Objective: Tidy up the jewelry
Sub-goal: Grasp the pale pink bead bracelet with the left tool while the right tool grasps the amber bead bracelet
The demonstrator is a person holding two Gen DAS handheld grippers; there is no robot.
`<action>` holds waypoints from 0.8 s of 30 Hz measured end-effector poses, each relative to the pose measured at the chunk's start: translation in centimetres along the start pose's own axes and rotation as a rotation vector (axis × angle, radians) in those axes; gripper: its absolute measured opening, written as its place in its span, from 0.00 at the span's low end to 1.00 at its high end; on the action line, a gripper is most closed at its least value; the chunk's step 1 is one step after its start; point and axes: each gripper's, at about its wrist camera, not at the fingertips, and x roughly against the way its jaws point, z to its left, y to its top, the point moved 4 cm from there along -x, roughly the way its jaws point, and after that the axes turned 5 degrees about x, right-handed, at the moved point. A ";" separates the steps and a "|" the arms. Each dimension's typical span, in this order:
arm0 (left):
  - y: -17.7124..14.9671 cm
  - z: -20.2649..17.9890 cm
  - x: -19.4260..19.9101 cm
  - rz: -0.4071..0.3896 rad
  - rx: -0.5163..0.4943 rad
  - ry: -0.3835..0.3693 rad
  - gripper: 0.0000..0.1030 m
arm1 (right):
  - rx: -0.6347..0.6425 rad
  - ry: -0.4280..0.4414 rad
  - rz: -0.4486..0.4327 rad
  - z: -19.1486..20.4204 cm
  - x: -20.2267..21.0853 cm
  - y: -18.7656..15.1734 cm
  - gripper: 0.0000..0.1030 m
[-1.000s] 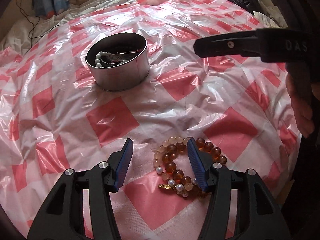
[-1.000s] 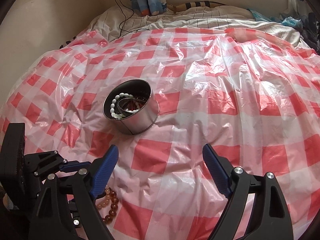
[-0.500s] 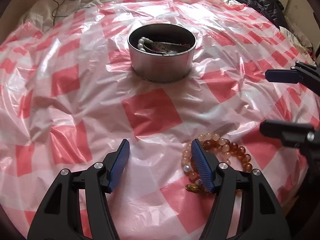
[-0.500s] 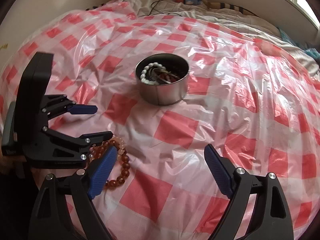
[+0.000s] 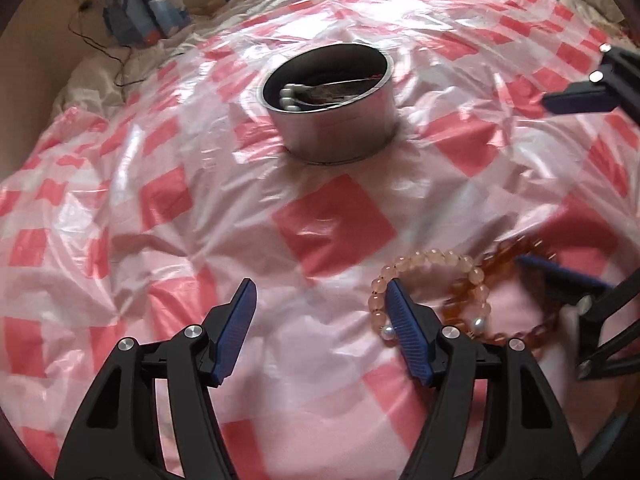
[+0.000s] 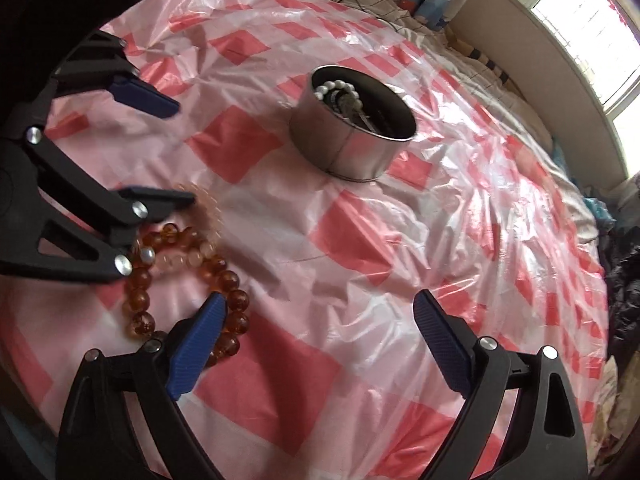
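Bed, covered with a crinkled red-and-white checked plastic sheet (image 5: 332, 224).

Left claw (image 5: 320, 300): black frame, blue pads, jaws spread wide, holding nothing; its right finger overlaps the pale pink bead bracelet (image 5: 432, 260).

Pale pink bead bracelet: flat on the sheet, touching the amber bead bracelet (image 6: 140, 300) beside it.

Amber bead bracelet: flat on the sheet, partly under the right claw's left finger in the right wrist view.

Round silver metal tin (image 5: 332, 120): upright, lidless, well beyond the bracelets, containing a white pearl strand (image 6: 336, 88) and darker items too dim to identify.

Right claw (image 6: 320, 304): jaws wide apart, holding nothing.
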 end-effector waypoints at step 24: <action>-0.5 1.6 0.2 0.028 0.162 -0.215 0.07 | -0.180 0.427 -0.017 0.9 0.5 0.2 0.22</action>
